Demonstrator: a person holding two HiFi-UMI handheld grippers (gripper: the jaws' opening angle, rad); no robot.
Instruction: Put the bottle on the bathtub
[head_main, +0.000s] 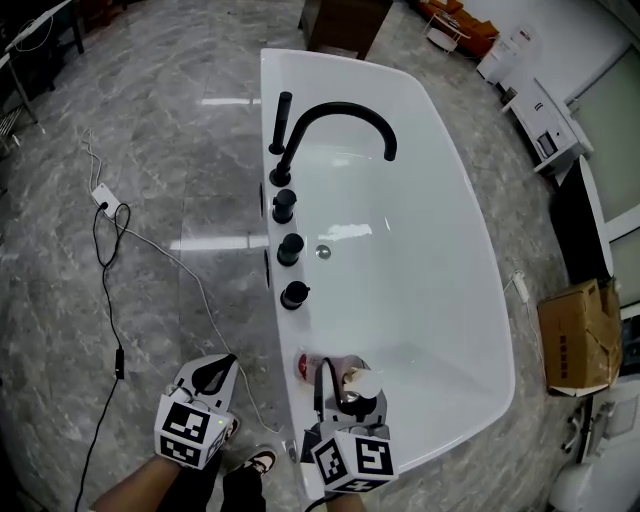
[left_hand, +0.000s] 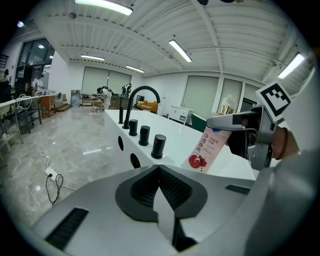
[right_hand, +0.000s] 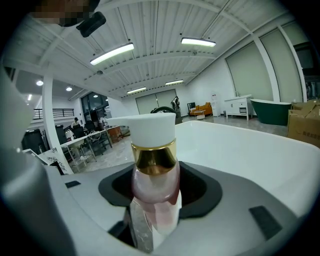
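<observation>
left gripper (head_main: 224, 364): is hanging over the floor just left of the tub's near end; its fingers (left_hand: 150, 186) are pressing together with nothing between them.
right gripper (head_main: 338, 388): is hovering at the tub's near left rim; its fingers are pinching the bottle's body from both sides.
task thing: the pink plastic bottle with a gold collar and white cap (right_hand: 154, 165) is sitting tilted in the right gripper, base low over the near rim; whether it is touching the rim is not showing.
tub: the white glossy bathtub (head_main: 432, 250) is stretching away from near to far.
fittings: three black round knobs (head_main: 291, 248) are standing in a row along the left rim, and the black arched faucet (head_main: 345, 115) is rising beyond them.
floor: a black cable (head_main: 108, 240) is trailing over the grey marble floor (head_main: 150, 120) on the left.
right side: a brown cardboard box (head_main: 578, 335) is sitting beside the tub.
</observation>
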